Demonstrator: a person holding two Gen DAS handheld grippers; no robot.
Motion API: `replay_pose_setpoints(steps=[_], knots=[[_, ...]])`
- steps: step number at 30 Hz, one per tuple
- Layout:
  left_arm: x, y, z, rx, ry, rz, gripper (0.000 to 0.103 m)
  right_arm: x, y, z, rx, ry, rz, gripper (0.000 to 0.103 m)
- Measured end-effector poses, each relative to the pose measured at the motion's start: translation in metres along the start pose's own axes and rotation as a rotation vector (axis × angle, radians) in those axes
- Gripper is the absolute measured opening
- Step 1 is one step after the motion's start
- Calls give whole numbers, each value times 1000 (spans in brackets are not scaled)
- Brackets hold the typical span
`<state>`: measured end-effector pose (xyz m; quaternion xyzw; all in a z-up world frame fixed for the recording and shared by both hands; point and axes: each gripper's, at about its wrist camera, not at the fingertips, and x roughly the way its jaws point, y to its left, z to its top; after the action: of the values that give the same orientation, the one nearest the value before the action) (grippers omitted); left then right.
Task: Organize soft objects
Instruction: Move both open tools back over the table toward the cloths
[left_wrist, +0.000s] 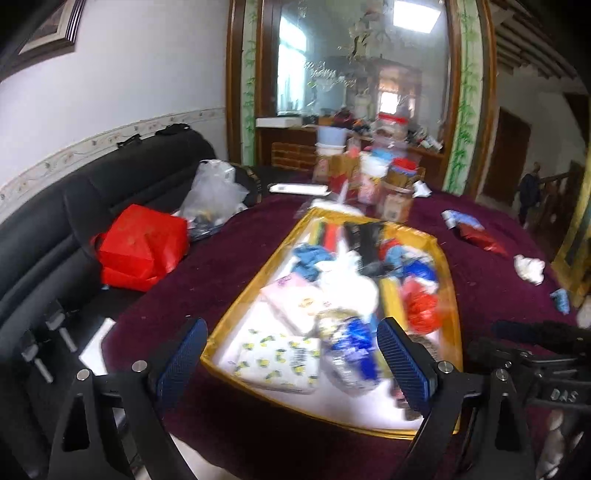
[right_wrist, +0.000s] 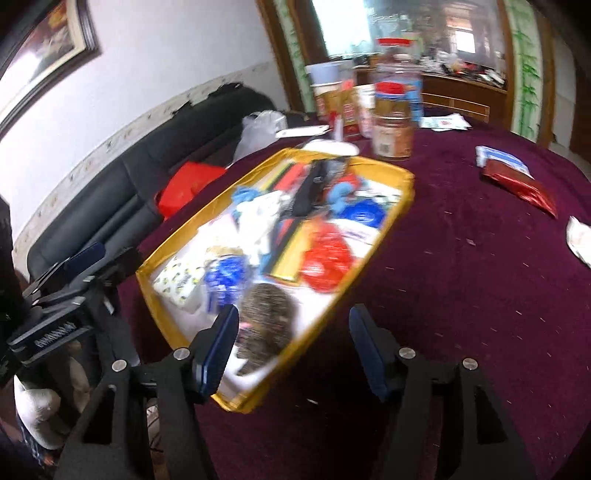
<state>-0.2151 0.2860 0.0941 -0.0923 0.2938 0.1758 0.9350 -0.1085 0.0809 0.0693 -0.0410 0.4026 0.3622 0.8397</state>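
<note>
A yellow-rimmed tray lies on the maroon table and holds several soft things: a lemon-print tissue pack, a blue and white packet, a red plastic bag, blue cloths and a brown speckled item. My left gripper is open and empty, above the tray's near end. My right gripper is open and empty, over the tray's near right corner. The left gripper also shows in the right wrist view.
Loose on the maroon tablecloth lie a dark red packet, a blue-white packet, crumpled white paper and a small blue piece. Jars and boxes stand behind the tray. A black sofa with a red bag is left.
</note>
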Motion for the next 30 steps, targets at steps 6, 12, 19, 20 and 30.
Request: replay_pose_setpoints(steps=[6, 12, 19, 20, 30], knots=[[-22, -18, 5, -8, -60, -166, 98, -28, -61, -21, 107, -37, -75, 62], [-28, -61, 3, 78, -54, -304, 98, -66, -166, -46, 310, -66, -219, 62], [-24, -110, -4, 169, 7, -407, 98, -120, -302, -64, 631, -177, -439, 62], [-23, -115, -5, 175, 18, -411, 98, -124, -315, -64, 661, -186, -451, 62], [-16, -173, -19, 271, 142, -448, 98, -123, -400, -52, 925, -325, -400, 62]])
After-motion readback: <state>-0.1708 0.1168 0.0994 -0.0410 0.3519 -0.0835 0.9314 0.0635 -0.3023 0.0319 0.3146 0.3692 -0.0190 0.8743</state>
